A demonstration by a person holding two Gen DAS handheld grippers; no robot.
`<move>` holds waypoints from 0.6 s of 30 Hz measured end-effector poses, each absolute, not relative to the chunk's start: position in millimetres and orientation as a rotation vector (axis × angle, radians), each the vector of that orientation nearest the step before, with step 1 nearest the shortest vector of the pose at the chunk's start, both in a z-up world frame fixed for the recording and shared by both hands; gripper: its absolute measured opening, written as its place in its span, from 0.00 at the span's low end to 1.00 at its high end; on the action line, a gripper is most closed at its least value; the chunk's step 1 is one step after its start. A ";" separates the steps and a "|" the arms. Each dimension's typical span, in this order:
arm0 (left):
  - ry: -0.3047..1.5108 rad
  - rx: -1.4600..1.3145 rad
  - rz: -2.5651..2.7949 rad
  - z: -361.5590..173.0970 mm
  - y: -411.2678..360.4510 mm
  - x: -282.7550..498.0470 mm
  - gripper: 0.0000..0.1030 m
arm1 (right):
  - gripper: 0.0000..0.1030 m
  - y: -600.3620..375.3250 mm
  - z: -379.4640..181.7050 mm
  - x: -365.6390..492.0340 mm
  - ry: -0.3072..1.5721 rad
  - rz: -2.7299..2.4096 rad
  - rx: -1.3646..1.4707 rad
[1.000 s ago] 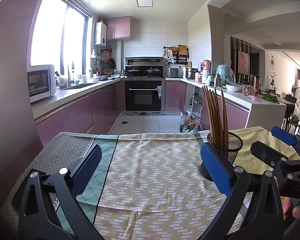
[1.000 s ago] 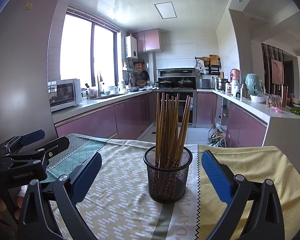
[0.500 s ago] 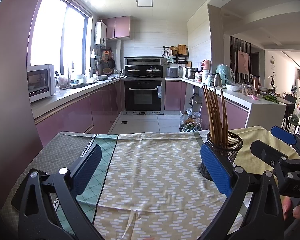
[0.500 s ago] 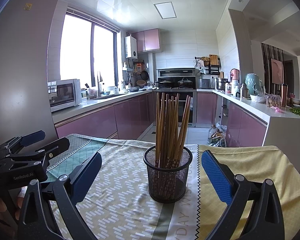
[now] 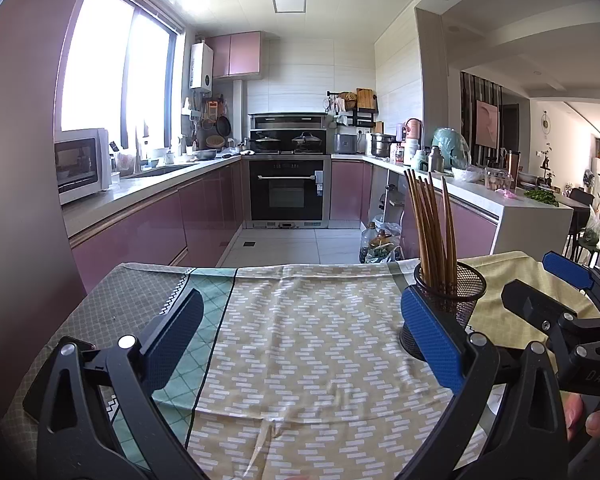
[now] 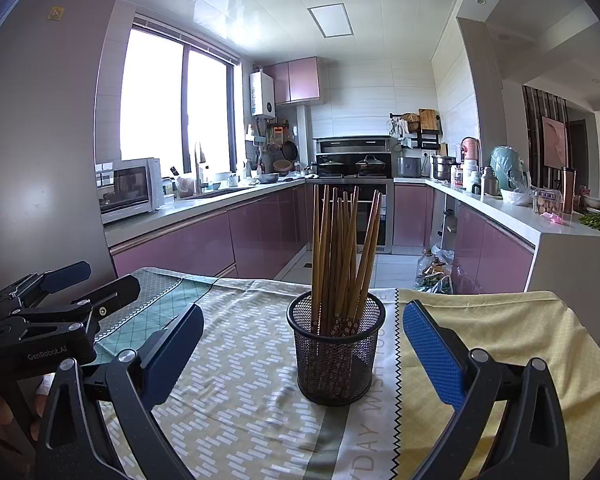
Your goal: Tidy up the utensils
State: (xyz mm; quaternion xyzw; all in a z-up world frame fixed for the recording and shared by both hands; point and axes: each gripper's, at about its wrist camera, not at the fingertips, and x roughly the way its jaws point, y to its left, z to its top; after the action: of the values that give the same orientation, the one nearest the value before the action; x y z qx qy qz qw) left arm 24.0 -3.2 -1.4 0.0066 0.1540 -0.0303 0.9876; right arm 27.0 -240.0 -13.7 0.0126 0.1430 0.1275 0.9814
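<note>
A: Since nothing is held, why are both claws wide apart?

B: I think they are ready to grab. The right claw (image 6: 302,354) is spread with the cup (image 6: 335,350) right in front, between its pads, not touching. The left claw (image 5: 300,340) is spread over bare cloth (image 5: 312,320).

A: And the sticks?

B: The chopsticks (image 6: 344,256) stand up in the cup, on the surface.

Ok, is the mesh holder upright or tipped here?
Upright. The mesh holder stands flat on the tablecloth, rim level, with the chopsticks inside leaning only slightly. Neither gripper touches it.
</note>
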 end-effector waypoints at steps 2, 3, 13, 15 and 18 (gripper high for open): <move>0.308 0.012 -0.061 -1.4 -3.1 23.9 0.95 | 0.94 -240.1 -13.8 26.7 0.287 0.255 0.025; 0.309 0.012 -0.061 -1.3 -3.1 24.1 0.95 | 0.94 -240.2 -13.8 26.9 0.288 0.256 0.026; 0.327 0.018 -0.046 -5.0 -2.9 25.9 0.94 | 0.94 -241.8 -14.8 27.4 0.291 0.253 0.032; 0.334 0.017 -0.050 -5.5 -2.2 28.1 0.94 | 0.94 -241.8 -15.0 27.7 0.292 0.252 0.031; 0.351 0.025 -0.051 -8.2 -3.3 32.2 0.95 | 0.94 -242.5 -16.4 27.8 0.295 0.250 0.036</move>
State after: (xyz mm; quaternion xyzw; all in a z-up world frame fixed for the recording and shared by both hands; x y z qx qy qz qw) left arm 32.2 -3.3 -8.2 0.0125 0.1747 -0.0254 0.9842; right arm 27.8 -242.5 -16.4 0.0177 0.1464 0.1241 0.9812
